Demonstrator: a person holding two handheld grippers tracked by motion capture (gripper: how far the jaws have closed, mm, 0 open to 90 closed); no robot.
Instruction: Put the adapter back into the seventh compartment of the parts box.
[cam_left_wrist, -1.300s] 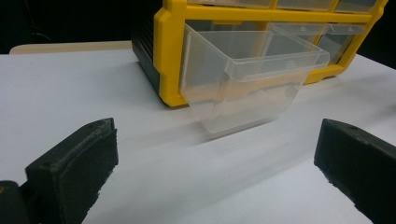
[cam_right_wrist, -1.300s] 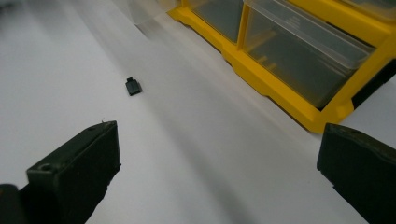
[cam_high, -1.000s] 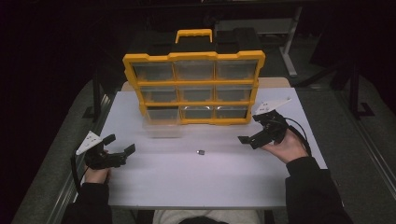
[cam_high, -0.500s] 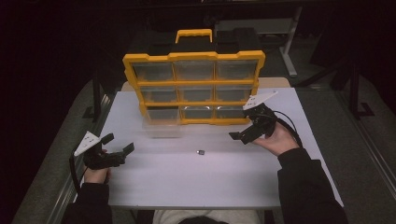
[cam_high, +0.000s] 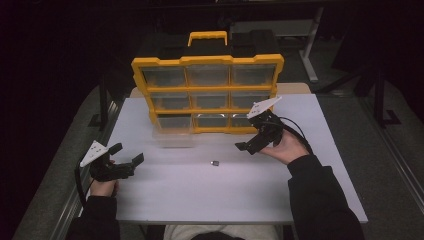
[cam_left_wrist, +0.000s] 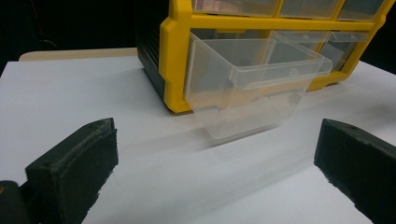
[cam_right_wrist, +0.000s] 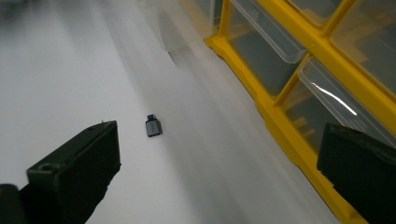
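Since your right gripper (cam_high: 248, 145) hangs wide and empty, angled toward the small dark part (cam_high: 215, 163) lying mid-table, pickup looks intended; it has swung left since earlier. Your left gripper (cam_high: 126, 154) waits wide, near left, facing the pulled-out clear drawer (cam_left_wrist: 247, 88), probably the destination

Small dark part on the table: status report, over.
Both grippers open, empty. Right gripper aimed at small dark part lying alone on white table. Clear drawer pulled out, ahead of left gripper. Path unobstructed.

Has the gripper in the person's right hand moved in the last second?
Yes. The right gripper has slid left along the yellow organizer, closer to the small dark part.
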